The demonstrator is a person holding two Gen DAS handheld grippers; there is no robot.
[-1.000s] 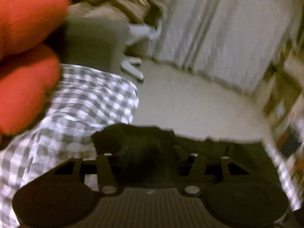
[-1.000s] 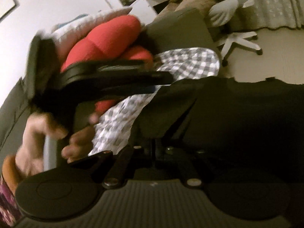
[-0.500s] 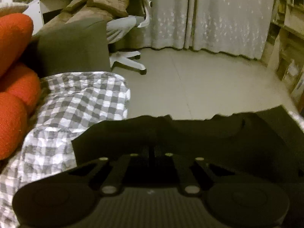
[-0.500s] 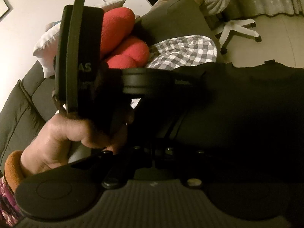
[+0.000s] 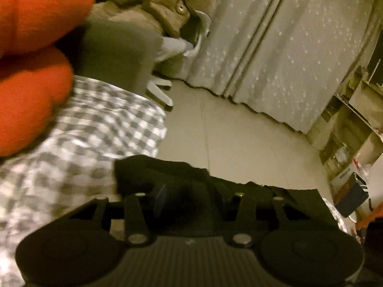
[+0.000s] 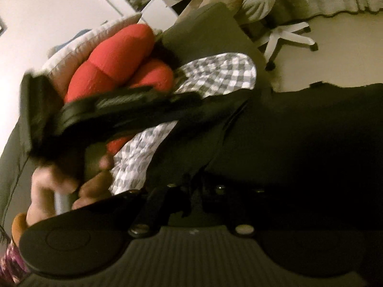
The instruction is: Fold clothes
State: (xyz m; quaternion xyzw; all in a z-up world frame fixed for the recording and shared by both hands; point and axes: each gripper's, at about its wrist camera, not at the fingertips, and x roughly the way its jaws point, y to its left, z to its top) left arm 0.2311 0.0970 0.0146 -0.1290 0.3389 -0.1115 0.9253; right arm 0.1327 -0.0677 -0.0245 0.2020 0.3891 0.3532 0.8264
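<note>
A black garment (image 5: 172, 174) hangs bunched over my left gripper (image 5: 191, 196), which is shut on it with its fingertips buried in the cloth. In the right wrist view the same garment (image 6: 299, 131) spreads wide across the right half. It covers my right gripper (image 6: 203, 181), which is shut on its edge. The left gripper (image 6: 194, 99), blurred and held by a person's hand (image 6: 47, 191), reaches into the garment's left end. The garment is held up in the air above the sofa's edge.
A grey-and-white checked cloth (image 5: 95, 124) lies on the sofa beside red cushions (image 5: 31, 91) and a grey sofa arm (image 5: 115, 55). A white office chair (image 6: 287, 33), pale curtains (image 5: 287, 47), shelves (image 5: 347, 119) and open floor (image 5: 239, 138) lie beyond.
The left wrist view was level half a second ago and has tilted again toward the red cushions. The left gripper has swung low and sideways in the right view. Both grippers keep the garment.
</note>
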